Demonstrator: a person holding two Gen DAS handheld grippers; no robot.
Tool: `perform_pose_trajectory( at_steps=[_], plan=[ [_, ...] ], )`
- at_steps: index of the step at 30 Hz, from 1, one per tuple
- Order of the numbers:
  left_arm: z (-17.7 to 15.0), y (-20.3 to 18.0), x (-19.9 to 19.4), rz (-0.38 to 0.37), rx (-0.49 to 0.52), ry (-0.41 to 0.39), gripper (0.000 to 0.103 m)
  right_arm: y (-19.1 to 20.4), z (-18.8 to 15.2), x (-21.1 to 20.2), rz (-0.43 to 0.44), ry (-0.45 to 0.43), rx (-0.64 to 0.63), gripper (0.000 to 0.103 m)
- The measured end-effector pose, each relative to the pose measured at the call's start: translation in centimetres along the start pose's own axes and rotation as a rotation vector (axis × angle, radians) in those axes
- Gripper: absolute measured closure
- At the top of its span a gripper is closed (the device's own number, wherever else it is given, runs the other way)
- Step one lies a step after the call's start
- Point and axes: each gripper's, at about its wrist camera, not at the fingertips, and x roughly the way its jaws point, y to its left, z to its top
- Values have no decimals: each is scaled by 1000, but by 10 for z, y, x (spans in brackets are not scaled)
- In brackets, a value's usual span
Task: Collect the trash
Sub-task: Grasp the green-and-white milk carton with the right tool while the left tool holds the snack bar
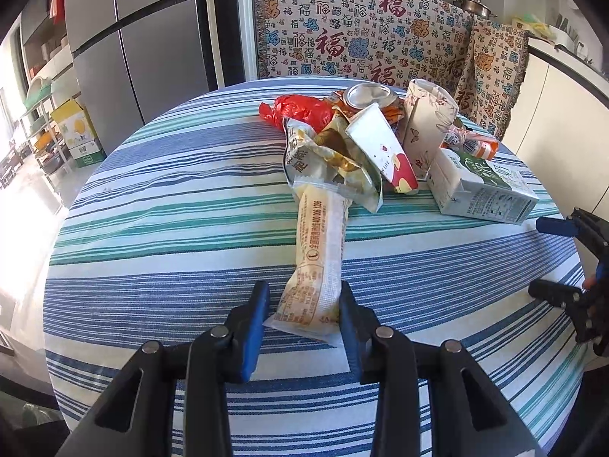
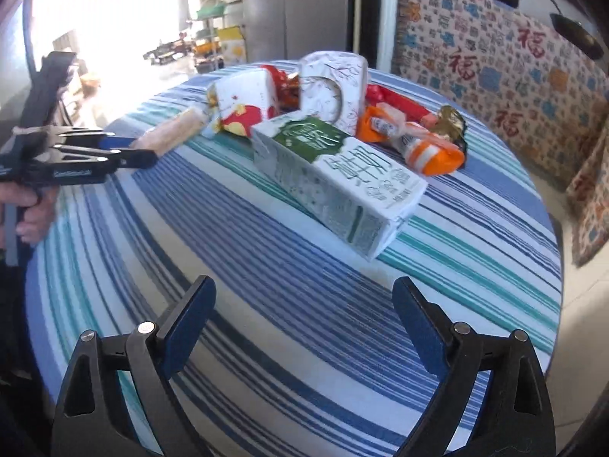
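A pile of trash lies on the striped round table [image 1: 171, 228]. My left gripper [image 1: 304, 301] is open, its two fingers on either side of the near end of a long cream snack wrapper [image 1: 319, 243]; whether they touch it I cannot tell. Behind it lie a crumpled gold wrapper [image 1: 335, 160], a red bag [image 1: 300, 108], a crushed can [image 1: 369, 95], a paper cup [image 1: 384, 148] and a tissue box [image 1: 426, 118]. My right gripper [image 2: 304, 297] is open and empty, a little short of the green and white milk carton [image 2: 338, 179]. An orange wrapper [image 2: 422, 144] lies beyond.
A sofa with a patterned cover [image 1: 361, 30] stands behind the table. A grey fridge [image 1: 137, 38] is at the left, with shelves and a yellow box [image 1: 78, 133] on the floor. A white counter [image 1: 563, 87] is at the right.
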Motion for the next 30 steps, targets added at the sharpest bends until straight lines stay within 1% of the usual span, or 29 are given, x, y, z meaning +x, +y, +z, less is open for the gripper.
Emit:
perform_pose_trajectory(
  at_steps=[1,2,3,5,7,11,12,13,14,17,19,21,24,25,27,28,29,30],
  plan=[
    [0,-1,0,-2,5,1,62,-12,3,4,-35,21,35,5],
    [0,-3,1,-7,13,3,56,-21,6,8,-45,33,63,1],
    [1,-4,2,-12,22,5,54,-32,8,9,-43,44,73,0],
    [3,-5,5,-17,38,10,45,-36,18,15,-35,61,43,0],
    [7,-2,8,-28,29,12,41,-36,28,23,-20,65,20,0],
    [12,1,12,-24,25,12,39,-33,51,43,3,49,6,0],
    [13,1,13,-25,25,12,39,-27,51,44,9,48,-8,1],
    [13,1,13,-25,25,11,39,-20,50,42,19,41,-26,5],
    [13,1,13,-27,23,11,39,-17,50,39,33,28,-34,17],
    [12,1,12,-31,22,10,39,-6,39,27,30,28,-26,34],
    [10,2,10,-27,21,9,39,4,28,17,38,33,-20,39],
    [6,4,7,-29,16,7,39,18,14,6,40,33,-10,39],
    [2,6,3,-45,8,3,39,36,0,-6,80,22,-7,38],
    [2,6,2,-49,10,2,39,39,0,-7,67,27,2,38],
    [4,2,0,-53,33,-6,39,38,6,-6,27,41,41,32],
    [5,-1,-2,-50,52,-12,39,34,13,-6,9,45,68,25],
    [7,-3,-3,-45,65,-16,39,31,19,-7,3,44,90,22],
    [9,-5,-4,-41,77,-18,39,26,28,-7,1,46,120,22]
  ],
)
